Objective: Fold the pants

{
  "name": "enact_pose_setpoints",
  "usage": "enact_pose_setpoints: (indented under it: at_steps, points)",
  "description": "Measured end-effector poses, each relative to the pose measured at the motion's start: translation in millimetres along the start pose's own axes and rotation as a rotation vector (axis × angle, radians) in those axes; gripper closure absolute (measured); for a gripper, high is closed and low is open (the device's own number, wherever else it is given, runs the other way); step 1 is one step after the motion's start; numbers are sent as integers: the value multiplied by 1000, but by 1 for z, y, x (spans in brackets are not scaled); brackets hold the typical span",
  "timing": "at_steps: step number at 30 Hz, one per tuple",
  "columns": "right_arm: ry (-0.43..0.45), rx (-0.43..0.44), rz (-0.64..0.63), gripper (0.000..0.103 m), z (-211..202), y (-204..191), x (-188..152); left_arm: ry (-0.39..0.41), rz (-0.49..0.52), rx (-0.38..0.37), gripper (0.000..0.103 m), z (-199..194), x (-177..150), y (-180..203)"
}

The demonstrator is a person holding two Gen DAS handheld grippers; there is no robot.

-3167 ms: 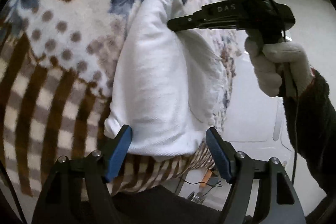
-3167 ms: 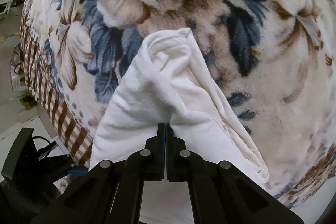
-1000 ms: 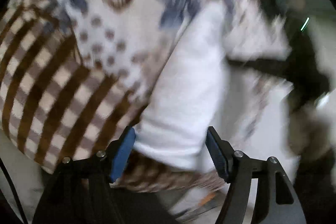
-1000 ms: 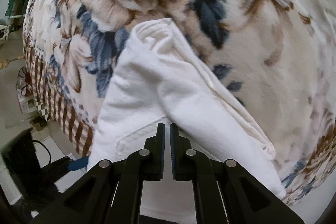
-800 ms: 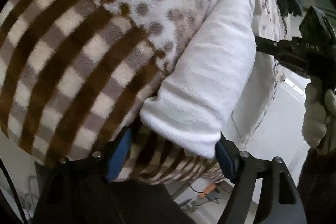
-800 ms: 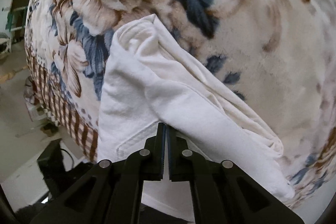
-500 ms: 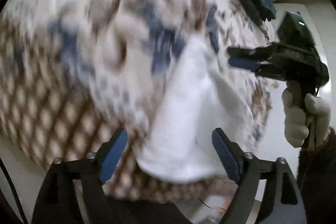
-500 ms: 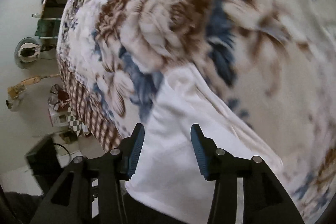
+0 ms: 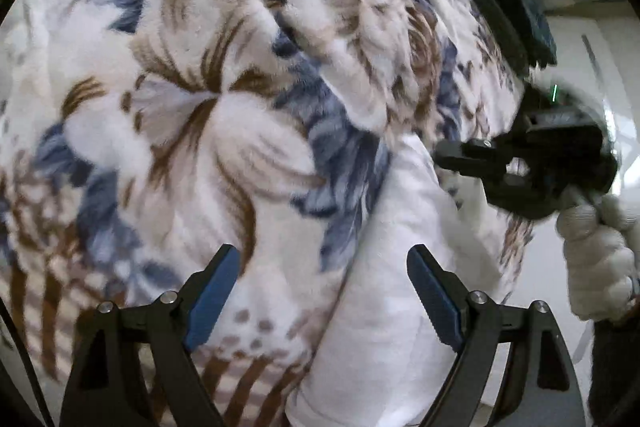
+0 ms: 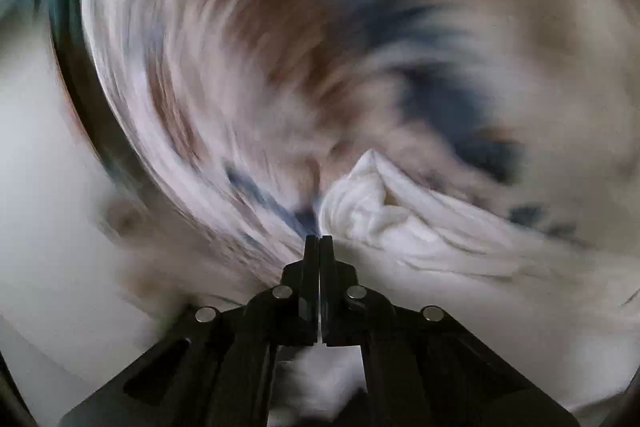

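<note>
The white pants lie folded into a long strip on the floral blanket, near its right edge. My left gripper hovers open above them, its blue pads wide apart with nothing between them; the strip runs under the right finger. My right gripper, held in a gloved hand, is at the far end of the pants. In the blurred right wrist view my right gripper is shut, its tips at the left edge of the bunched pants. Nothing shows between its jaws.
The blanket's brown checked border falls away at the lower left. A dark teal object lies on the bed at the far right. Pale floor shows beyond the bed's right edge.
My left gripper has widened and moved from the pants' near end out over the flowered blanket. The right gripper opened, shut again and swung, blurring its view.
</note>
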State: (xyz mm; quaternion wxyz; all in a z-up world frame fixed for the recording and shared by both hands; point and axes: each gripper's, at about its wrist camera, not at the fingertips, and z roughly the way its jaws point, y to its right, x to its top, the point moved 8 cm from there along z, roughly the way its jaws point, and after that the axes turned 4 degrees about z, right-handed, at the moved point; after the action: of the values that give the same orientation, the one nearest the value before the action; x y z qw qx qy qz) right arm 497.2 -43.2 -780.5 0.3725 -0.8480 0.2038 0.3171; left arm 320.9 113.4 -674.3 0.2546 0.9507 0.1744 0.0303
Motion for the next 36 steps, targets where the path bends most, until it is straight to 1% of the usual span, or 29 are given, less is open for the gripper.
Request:
enact_pose_setpoints:
  at_steps: [1, 2, 5, 7, 8, 9, 10, 11, 12, 13, 14, 15, 17, 18, 19, 20, 22, 23, 24, 26, 27, 28, 29, 30, 31, 32, 34, 35, 36]
  points:
    - [40, -11, 15, 102, -8, 8, 8, -17, -13, -7, 18, 7, 3, -1]
    - [88, -71, -22, 102, -16, 12, 14, -32, -12, -9, 18, 10, 5, -2]
    - [51, -198, -200, 100, -11, -11, 3, -42, 26, 24, 18, 9, 12, -1]
    - [38, -330, -354, 74, 0, -35, -11, -28, 56, 64, 18, 5, 16, -1]
    - [30, -403, -418, 36, 8, -44, -16, -23, 81, 100, 18, 4, 19, -1]
    - [23, -455, -463, 18, 16, -48, -18, -22, 100, 127, 18, 2, 18, -2]
    - [15, -516, -510, 18, 28, -53, -20, -19, 132, 184, 18, 2, 19, -4]
    - [2, -564, -528, 19, 36, -51, -21, -15, 148, 206, 18, 2, 20, -5]
    - [-27, -600, -541, 24, 50, -51, -23, -9, 164, 219, 18, 2, 20, -5]
    - [-54, -624, -555, 34, 64, -53, -26, -8, 171, 232, 18, 2, 20, -6]
    - [-64, -668, -577, 37, 76, -53, -28, -12, 169, 238, 18, 3, 19, -7]
    - [-60, -768, -616, 51, 85, -48, -27, -18, 165, 236, 18, 4, 17, -9]
    - [-52, -915, -665, 57, 103, -39, -27, -27, 164, 246, 18, 7, 15, -11]
    - [-48, -934, -660, 62, 108, -38, -27, -30, 166, 248, 18, 8, 13, -12]
    - [-40, -913, -614, 70, 111, -39, -28, -31, 164, 245, 18, 8, 12, -13]
    - [-35, -841, -539, 71, 113, -41, -30, -34, 158, 240, 18, 8, 10, -14]
    - [-64, -600, -373, 72, 103, -44, -32, -32, 131, 199, 18, 6, 6, -15]
    - [-102, -408, -246, 73, 95, -42, -32, -30, 111, 173, 18, 4, 4, -16]
    - [-110, -292, -146, 74, 88, -34, -29, -29, 96, 156, 18, 2, 4, -17]
    - [-121, -91, 58, 75, 81, -6, -18, -34, 83, 132, 18, 2, 5, -19]
    - [-133, -38, 98, 75, 83, 5, -15, -43, 84, 129, 18, 4, 8, -19]
    - [-133, -26, 104, 75, 84, 7, -15, -54, 89, 118, 18, 6, 12, -17]
    - [-120, -31, 71, 68, 85, 1, -18, -58, 92, 104, 18, 5, 18, -14]
    - [-105, -37, 33, 49, 83, -7, -21, -58, 99, 98, 18, 2, 25, -10]
    - [-85, -43, -18, 26, 76, -16, -25, -58, 116, 90, 18, 2, 34, -4]
    - [-53, -58, -79, 23, 67, -26, -32, -62, 131, 82, 18, 1, 41, 2]
    - [54, -120, -212, 23, 37, -44, -46, -93, 164, 66, 18, 6, 54, 15]
    - [128, -181, -279, 23, 19, -48, -58, -132, 177, 57, 18, 14, 59, 23]
    - [178, -222, -305, 23, -2, -51, -57, -163, 188, 42, 18, 19, 62, 28]
